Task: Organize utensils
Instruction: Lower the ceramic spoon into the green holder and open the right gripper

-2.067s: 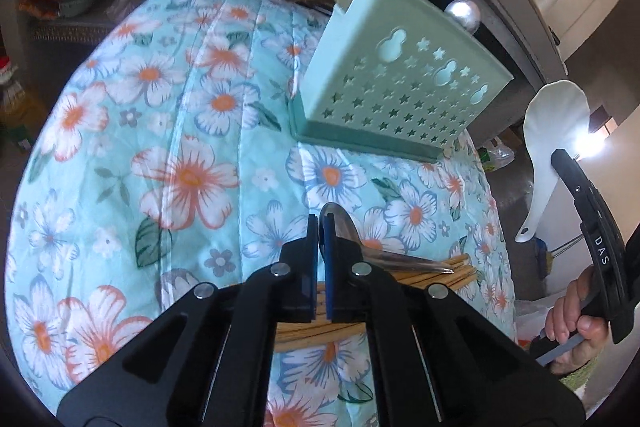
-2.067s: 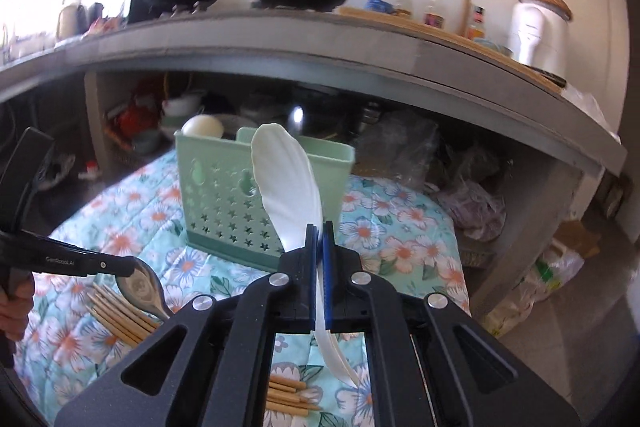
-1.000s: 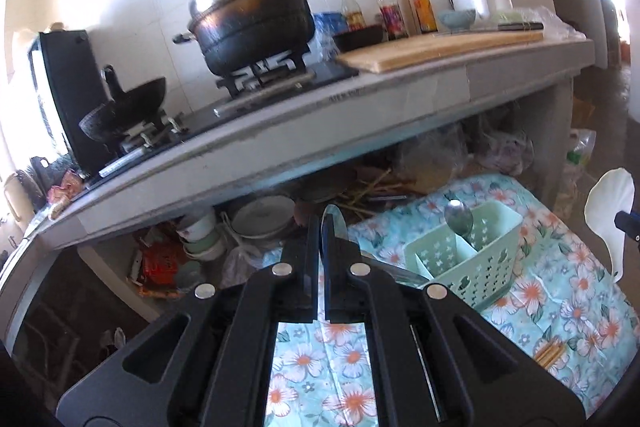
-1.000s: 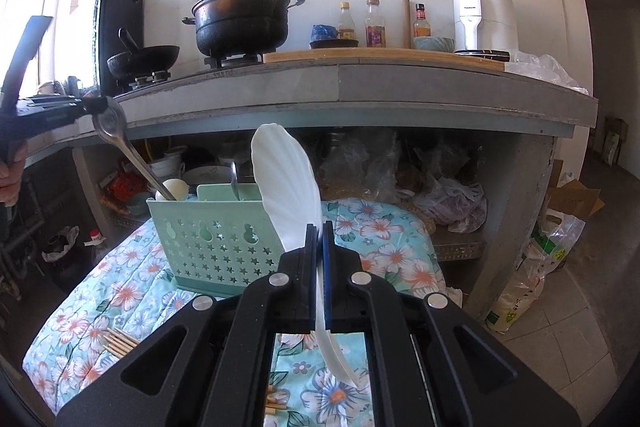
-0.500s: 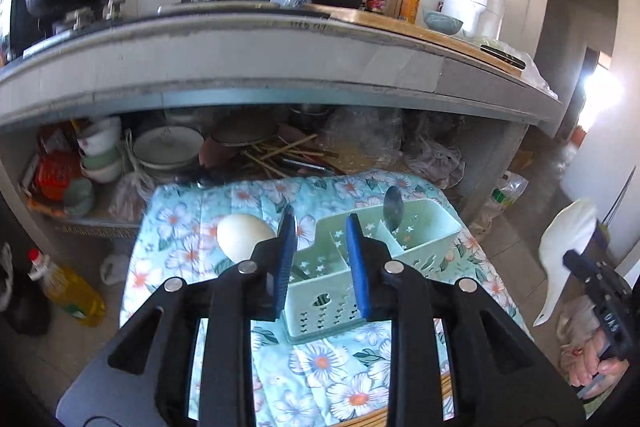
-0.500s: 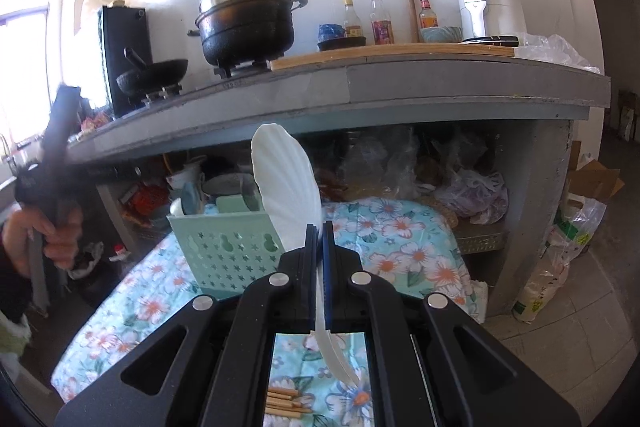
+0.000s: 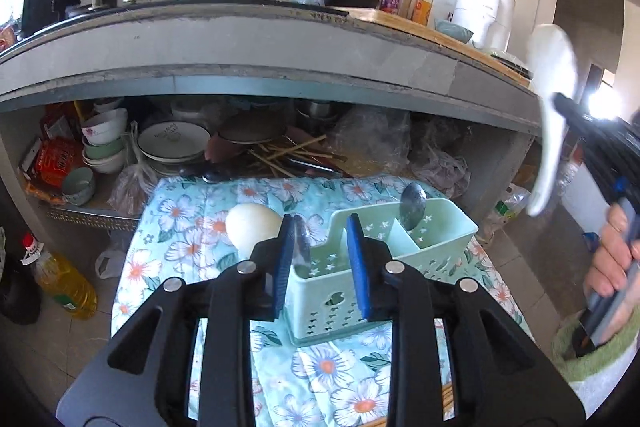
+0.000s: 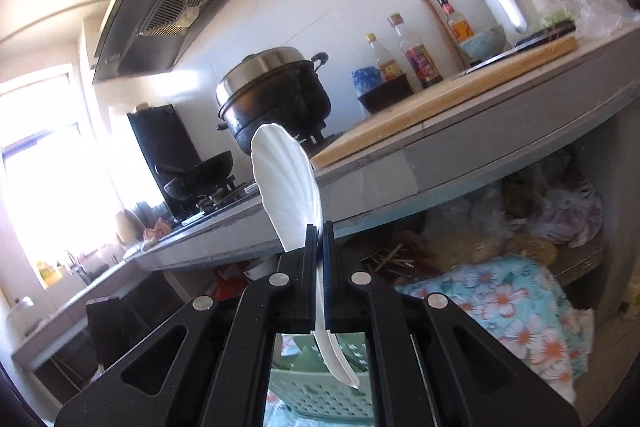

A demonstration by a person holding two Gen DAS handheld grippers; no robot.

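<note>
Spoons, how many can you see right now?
4: a metal spoon in the caddy, another between the left tongs, a cream one behind, a white one in the right tongs. More may be hidden.

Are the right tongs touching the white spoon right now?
Touching. The right wrist view shows the right tongs shut on the white spoon, its handle pinched between both pads.

Floral cloth [image 7: 180, 215]: mint caddy [image 7: 440, 227] right of centre; chopsticks [image 7: 448, 397] at near edge.

One caddy [image 7: 440, 227], two metal spoons [image 7: 414, 205], two white spoons [image 7: 554, 115]
</note>
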